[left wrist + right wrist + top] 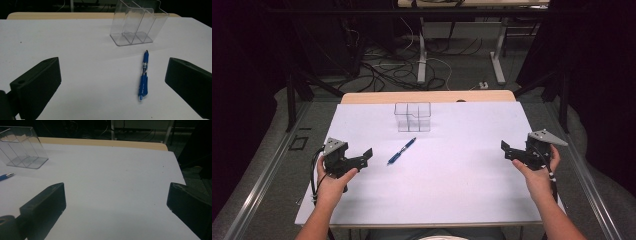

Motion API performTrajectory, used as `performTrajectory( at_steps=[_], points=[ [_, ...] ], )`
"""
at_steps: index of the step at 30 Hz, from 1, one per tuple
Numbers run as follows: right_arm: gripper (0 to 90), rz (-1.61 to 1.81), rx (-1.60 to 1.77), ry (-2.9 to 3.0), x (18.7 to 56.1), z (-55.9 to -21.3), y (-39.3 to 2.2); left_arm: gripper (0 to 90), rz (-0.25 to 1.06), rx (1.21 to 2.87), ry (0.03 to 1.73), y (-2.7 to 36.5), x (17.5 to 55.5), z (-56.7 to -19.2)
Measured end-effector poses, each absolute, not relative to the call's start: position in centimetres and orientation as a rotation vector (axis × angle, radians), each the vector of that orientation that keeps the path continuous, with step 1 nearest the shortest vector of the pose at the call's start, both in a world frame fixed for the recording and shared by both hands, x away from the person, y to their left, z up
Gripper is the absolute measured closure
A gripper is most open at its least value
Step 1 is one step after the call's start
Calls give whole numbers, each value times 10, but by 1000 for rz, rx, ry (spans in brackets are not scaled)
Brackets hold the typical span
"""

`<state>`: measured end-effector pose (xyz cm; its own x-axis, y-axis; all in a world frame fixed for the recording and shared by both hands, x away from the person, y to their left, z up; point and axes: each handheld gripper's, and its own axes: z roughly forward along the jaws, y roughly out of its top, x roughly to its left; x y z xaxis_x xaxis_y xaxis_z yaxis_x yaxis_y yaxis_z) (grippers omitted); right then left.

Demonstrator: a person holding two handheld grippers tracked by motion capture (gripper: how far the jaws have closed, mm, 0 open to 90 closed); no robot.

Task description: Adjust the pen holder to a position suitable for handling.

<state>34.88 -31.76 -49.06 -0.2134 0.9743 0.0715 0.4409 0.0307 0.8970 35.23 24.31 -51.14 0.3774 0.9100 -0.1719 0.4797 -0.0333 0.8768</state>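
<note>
Two tongs, left [362, 156] and right [510, 150], hover released at opposite tabletop [452, 190] edges. Between them, nearer the left, a pen [401, 151] lies unobstructed just before a clear holder [412, 117].

The left hand-held gripper [362, 157] sits over the counter's [437, 190] left edge, the right hand-held gripper [511, 150] over its right edge, well apart, jaws spread on both and pointing inward. The pen [402, 151] lies on the counter just ahead of the left hand-held gripper, to its right, apart from its jaws. The compartment holder [412, 117] stands beyond the pen's far end, near the counter's far edge, far to the left of the right hand-held gripper.
</note>
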Motion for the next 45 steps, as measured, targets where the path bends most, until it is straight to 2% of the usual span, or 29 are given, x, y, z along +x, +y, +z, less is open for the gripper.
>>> performTrajectory(
  at_steps=[5,9,10,12,22,26,38,45],
  points=[
    [69,1137,1431,1723,349,-492,-318,6,613,1652,1255,249,357,-505],
    [79,1137,1419,1738,349,-493,-315,76,616,1655,1253,253,363,-502],
    [82,1144,1424,1736,349,-493,-312,135,619,1656,1251,253,365,-501],
    [84,1139,1403,1750,349,-492,-311,168,614,1646,1253,251,368,-497],
    [128,1145,1409,1764,350,-494,-310,282,579,1619,1241,245,385,-475],
    [140,1147,1403,1767,350,-494,-310,294,528,1609,1258,245,397,-466],
    [145,1148,1419,1750,349,-495,-311,330,545,1672,1230,226,425,-441],
    [146,1144,1432,1752,351,-497,-312,431,552,1706,1186,208,441,-428]
  ],
)
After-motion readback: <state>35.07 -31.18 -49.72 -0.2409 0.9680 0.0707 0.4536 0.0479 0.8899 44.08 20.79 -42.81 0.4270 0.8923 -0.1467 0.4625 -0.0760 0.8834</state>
